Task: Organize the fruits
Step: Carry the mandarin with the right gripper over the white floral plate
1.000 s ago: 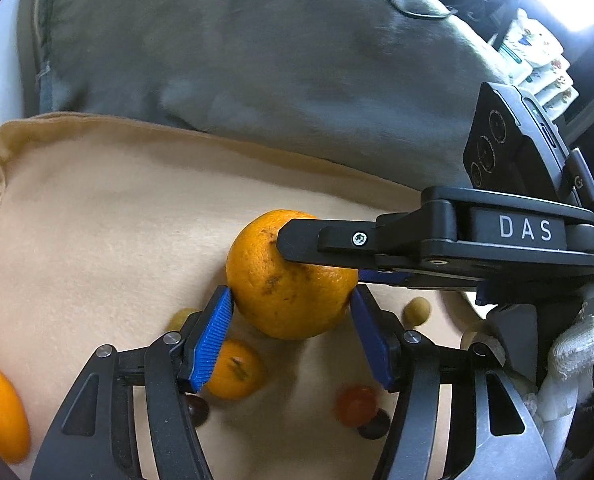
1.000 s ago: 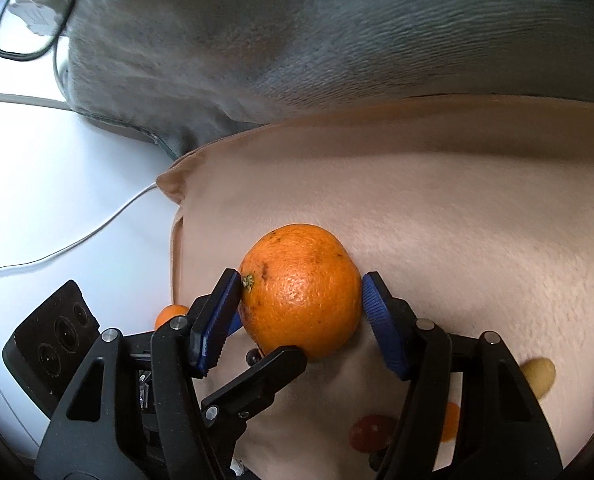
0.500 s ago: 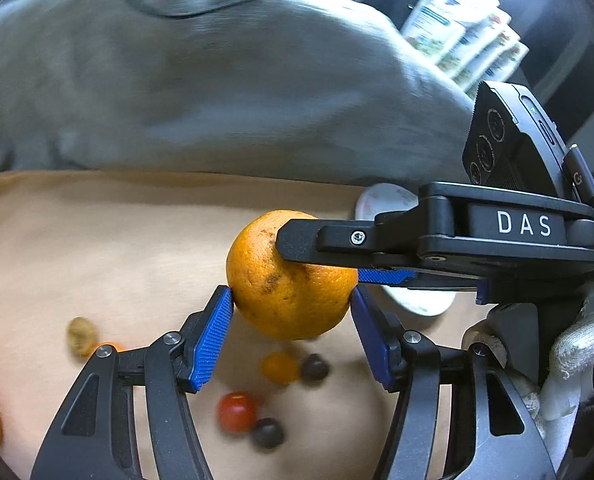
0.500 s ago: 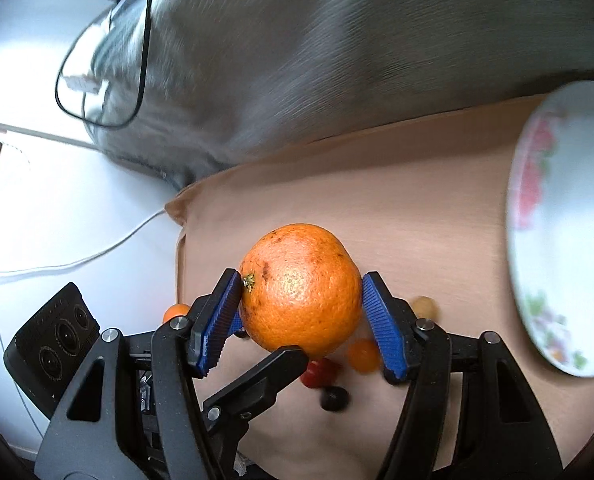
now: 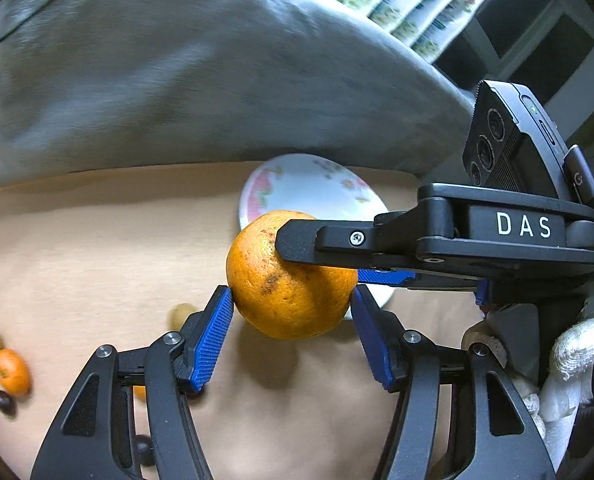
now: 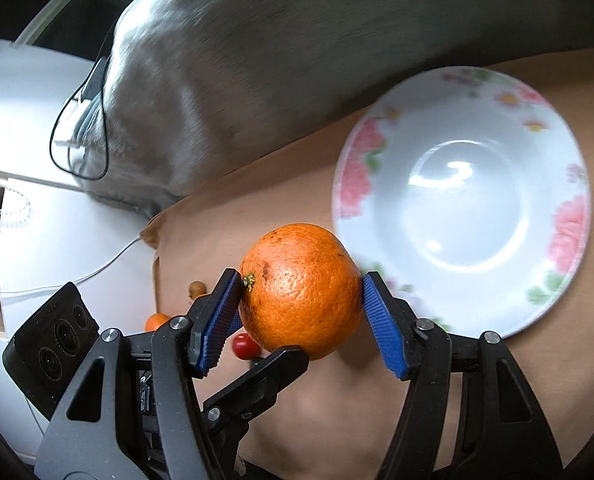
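Orange aloft above beige cloth, pinched from four sides. Left gripper clamped on orange, blue pads pressed against its flanks. Right gripper likewise clamped on orange, crossing over from the right in the left wrist view. White floral bowl on cloth just beyond the fruit, nothing inside but glare. Near the cloth's left edge, loose on the fabric: small orange fruit, red cherry tomato, dark berry, tan nut-like piece. Grey pillow behind cloth. White-gloved hand at the right edge of the left wrist view.
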### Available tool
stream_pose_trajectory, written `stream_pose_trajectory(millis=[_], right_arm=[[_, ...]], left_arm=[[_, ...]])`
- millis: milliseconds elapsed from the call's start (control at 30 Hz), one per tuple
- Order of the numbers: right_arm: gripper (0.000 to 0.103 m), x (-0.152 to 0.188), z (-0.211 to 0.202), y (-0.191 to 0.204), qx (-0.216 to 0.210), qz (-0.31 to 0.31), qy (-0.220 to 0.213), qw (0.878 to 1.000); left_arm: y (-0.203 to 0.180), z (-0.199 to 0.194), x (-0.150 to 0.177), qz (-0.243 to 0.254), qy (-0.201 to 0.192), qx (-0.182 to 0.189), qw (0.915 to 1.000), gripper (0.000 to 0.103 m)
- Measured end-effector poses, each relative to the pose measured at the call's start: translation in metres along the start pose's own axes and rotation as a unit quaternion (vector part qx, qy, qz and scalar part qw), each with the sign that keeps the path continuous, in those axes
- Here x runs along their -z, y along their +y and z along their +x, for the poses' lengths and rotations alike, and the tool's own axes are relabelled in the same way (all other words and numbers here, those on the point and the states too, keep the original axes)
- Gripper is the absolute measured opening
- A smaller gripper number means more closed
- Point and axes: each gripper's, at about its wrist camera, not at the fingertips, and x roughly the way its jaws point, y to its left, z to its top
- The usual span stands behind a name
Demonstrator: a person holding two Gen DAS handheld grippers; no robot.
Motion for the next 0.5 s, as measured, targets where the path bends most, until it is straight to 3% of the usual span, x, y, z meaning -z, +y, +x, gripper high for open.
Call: stream_pose_trajectory(millis=[267,500], right_arm=[[0.066,-0.003,-0.023,-0.039,0.019,0.015,-0.001,1.000],[0.066,-0.009,-0.028,-0.056,0.030,0.017,0.006,0.999]], left_arm=[[-0.035,0.040,-0.005,0.004,0.014,0.019,0.9997,0.061],[-0.043,0.059,-0.010,0.006,0.024,0.023,0.9994,0.061]])
